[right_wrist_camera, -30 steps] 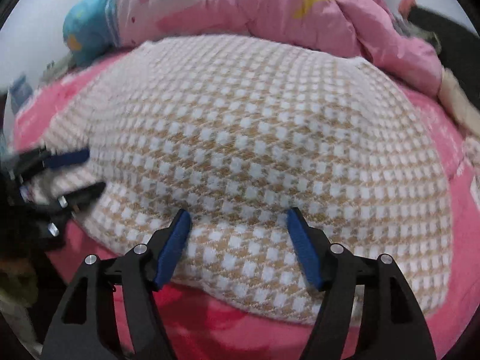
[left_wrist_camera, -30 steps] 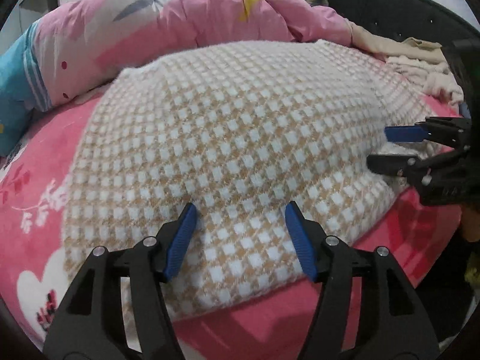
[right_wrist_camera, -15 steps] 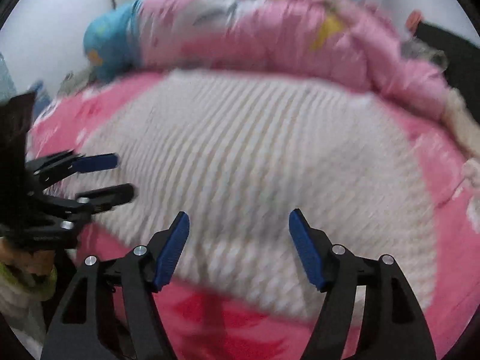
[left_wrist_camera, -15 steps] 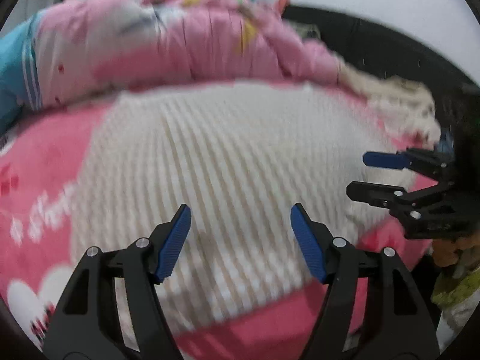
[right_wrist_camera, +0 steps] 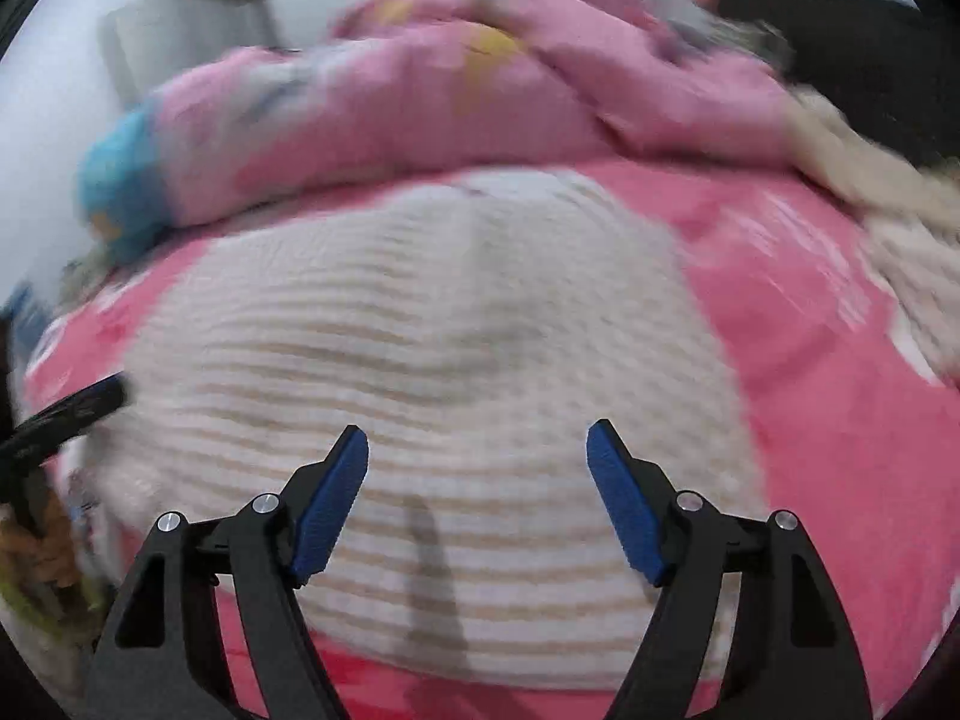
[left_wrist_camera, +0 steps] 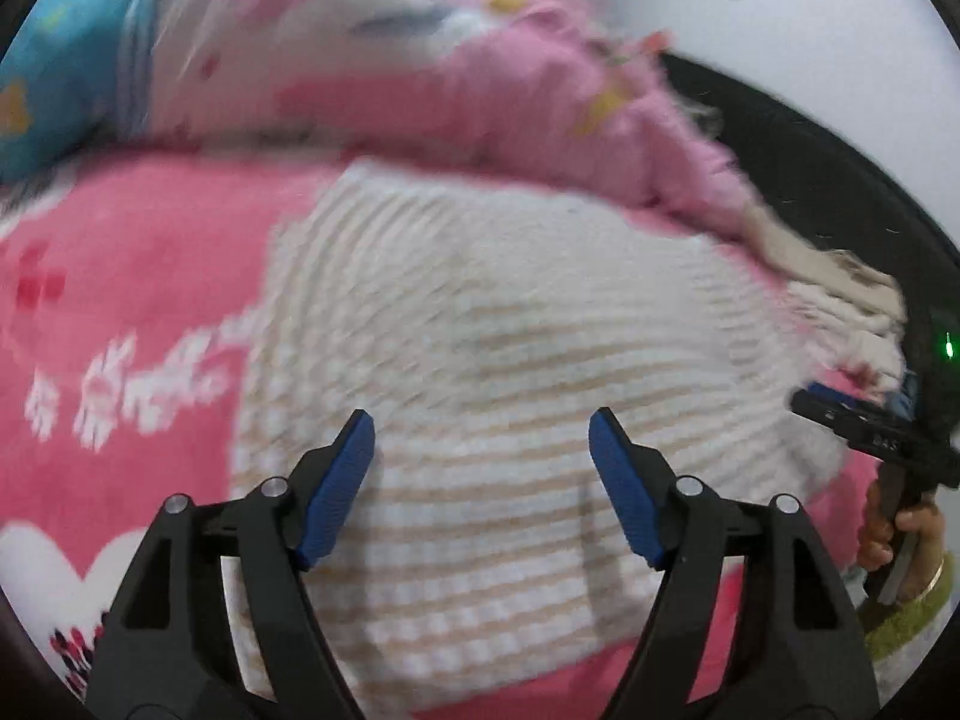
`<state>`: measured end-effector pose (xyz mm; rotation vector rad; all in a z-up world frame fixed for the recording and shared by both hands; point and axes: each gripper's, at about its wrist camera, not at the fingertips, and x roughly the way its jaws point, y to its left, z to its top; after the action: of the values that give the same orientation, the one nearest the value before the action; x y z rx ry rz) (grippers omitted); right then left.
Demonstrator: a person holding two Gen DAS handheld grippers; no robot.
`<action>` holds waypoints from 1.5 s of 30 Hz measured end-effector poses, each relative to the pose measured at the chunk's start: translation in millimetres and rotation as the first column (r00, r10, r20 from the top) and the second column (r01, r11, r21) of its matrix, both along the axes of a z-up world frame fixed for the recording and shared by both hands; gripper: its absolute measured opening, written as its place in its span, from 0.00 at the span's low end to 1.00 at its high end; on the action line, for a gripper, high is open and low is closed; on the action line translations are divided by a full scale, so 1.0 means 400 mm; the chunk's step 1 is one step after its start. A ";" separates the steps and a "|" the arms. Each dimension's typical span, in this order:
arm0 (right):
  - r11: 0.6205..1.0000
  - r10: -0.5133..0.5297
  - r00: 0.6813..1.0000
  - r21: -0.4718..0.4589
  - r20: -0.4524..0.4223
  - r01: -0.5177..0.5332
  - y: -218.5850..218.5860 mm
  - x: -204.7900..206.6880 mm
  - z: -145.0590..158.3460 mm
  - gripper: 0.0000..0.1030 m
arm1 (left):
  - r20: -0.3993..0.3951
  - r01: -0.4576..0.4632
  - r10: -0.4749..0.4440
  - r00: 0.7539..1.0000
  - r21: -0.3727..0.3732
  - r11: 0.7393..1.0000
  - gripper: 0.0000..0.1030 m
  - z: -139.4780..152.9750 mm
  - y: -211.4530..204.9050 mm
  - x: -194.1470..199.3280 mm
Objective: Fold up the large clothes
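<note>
A cream and tan checked knit garment (left_wrist_camera: 480, 330) (right_wrist_camera: 432, 348) lies folded flat on a pink bed sheet (left_wrist_camera: 120, 252) (right_wrist_camera: 810, 330). Both views are blurred by motion. My left gripper (left_wrist_camera: 482, 450) hovers over the garment's near part, its jaws opening, with only cloth below and nothing pinched. My right gripper (right_wrist_camera: 477, 450) also hangs above the near part of the garment, jaws opening and empty. The right gripper (left_wrist_camera: 864, 432) shows at the right edge of the left wrist view, held by a hand (left_wrist_camera: 900, 528). The left gripper (right_wrist_camera: 66, 414) shows at the left edge of the right wrist view.
A crumpled pink quilt (left_wrist_camera: 456, 84) (right_wrist_camera: 468, 78) with a blue patch (left_wrist_camera: 66, 60) lies along the far side of the bed. Beige cloth (left_wrist_camera: 840, 282) (right_wrist_camera: 870, 192) is piled at the right, in front of a dark headboard (left_wrist_camera: 810, 150).
Both grippers have drawn back from the garment and opened wider. The left view swung left, the right view swung right, so more pink sheet shows beside the garment.
</note>
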<state>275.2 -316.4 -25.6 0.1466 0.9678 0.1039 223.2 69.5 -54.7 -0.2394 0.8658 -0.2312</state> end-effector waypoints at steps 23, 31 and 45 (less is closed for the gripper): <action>0.999 0.046 0.995 0.015 0.094 -0.047 0.096 -0.387 0.138 0.88 | 0.166 -0.051 0.025 0.986 0.155 0.987 0.90 0.159 -0.113 -0.364; 0.998 0.019 0.991 -0.054 0.135 -0.012 0.164 -0.454 0.180 0.91 | 0.134 -0.113 0.079 0.988 0.271 0.956 0.91 0.197 -0.163 -0.417; 0.991 -0.020 0.985 -0.127 0.172 0.042 0.223 -0.468 0.249 0.94 | 0.136 -0.214 0.179 0.974 0.320 0.923 0.92 0.247 -0.200 -0.442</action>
<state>88.1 -227.0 74.2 0.0319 0.7989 0.0237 46.4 -10.7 44.0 0.0030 0.7573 0.0925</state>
